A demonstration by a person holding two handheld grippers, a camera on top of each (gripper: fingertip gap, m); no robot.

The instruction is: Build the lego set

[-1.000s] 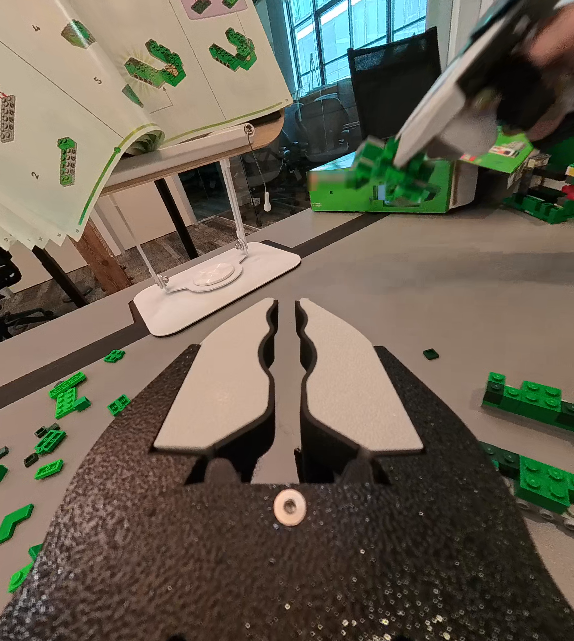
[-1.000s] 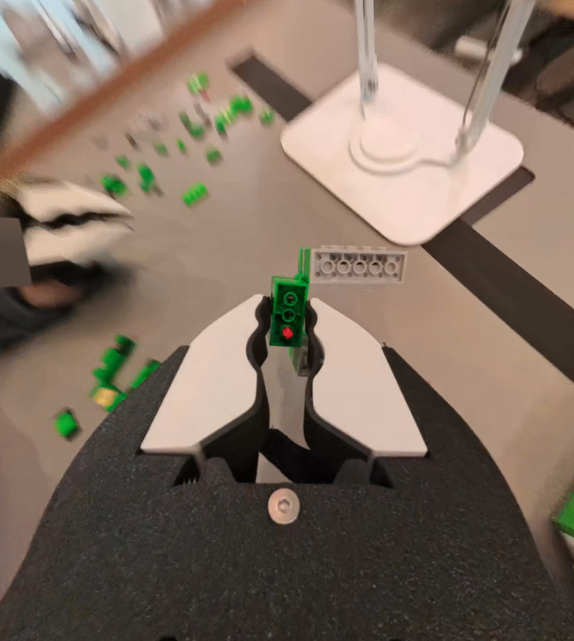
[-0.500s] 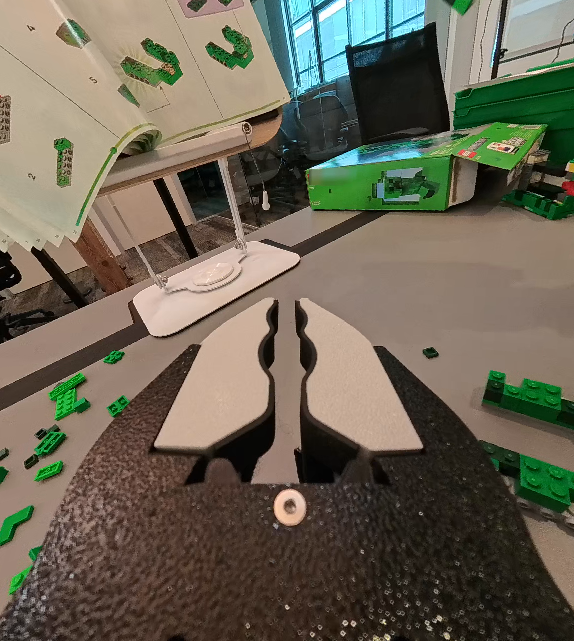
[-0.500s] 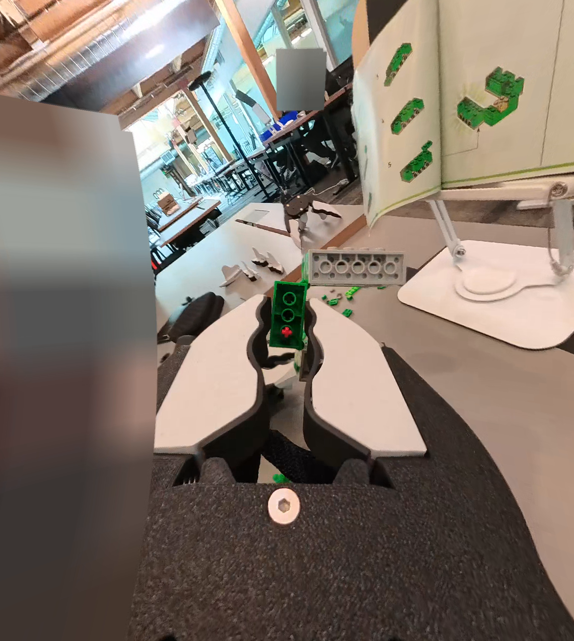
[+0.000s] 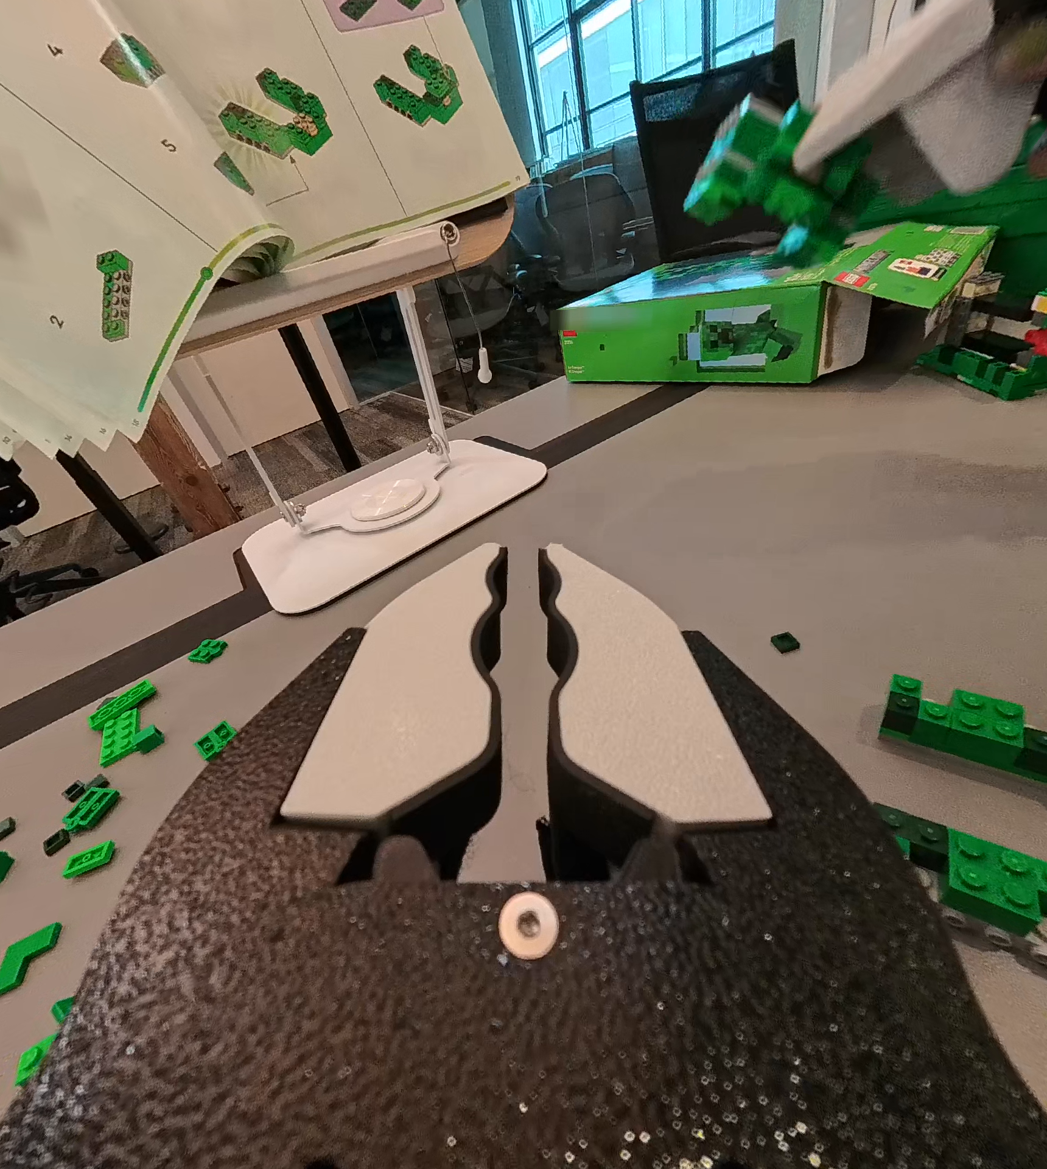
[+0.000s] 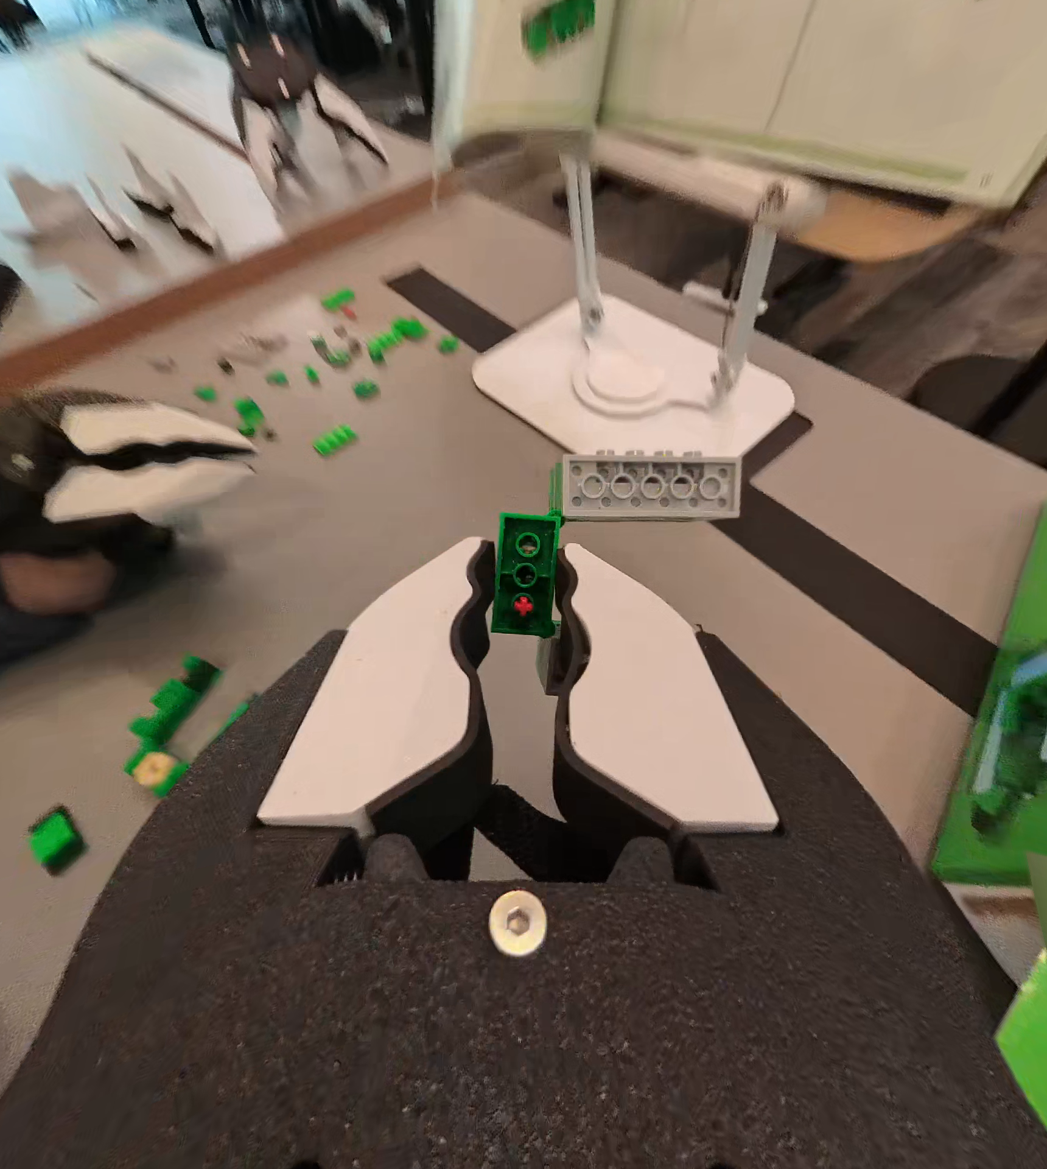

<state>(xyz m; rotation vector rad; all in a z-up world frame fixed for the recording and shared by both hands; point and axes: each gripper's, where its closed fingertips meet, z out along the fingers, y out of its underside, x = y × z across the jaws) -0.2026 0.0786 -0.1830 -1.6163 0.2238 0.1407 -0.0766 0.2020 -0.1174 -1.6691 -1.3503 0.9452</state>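
My right gripper (image 6: 522, 549) is shut on a small lego assembly (image 6: 524, 579): a green brick with a red pin, joined to a grey beam with holes (image 6: 652, 487). In the left wrist view that gripper (image 5: 805, 152) shows blurred in the air at the top right, with the green assembly (image 5: 761, 164) in it. My left gripper (image 5: 522, 556) rests low over the grey table, nearly shut and empty; it also shows in the right wrist view (image 6: 249, 457) at the left. A partly built green lego frame (image 5: 1001, 746) lies on the table to its right.
Loose green pieces (image 5: 122, 727) lie on the table at the left. A white stand (image 5: 394, 512) holds the open instruction booklet (image 5: 205, 126) ahead. A green lego box (image 5: 729, 329) and another small green build (image 5: 1014, 360) sit at the far right. Some 20 cm of space lies between my two pairs of fingers.
My right gripper swung up out of the left wrist view, then came back down into its top right, still holding the assembly. My left gripper has not moved.
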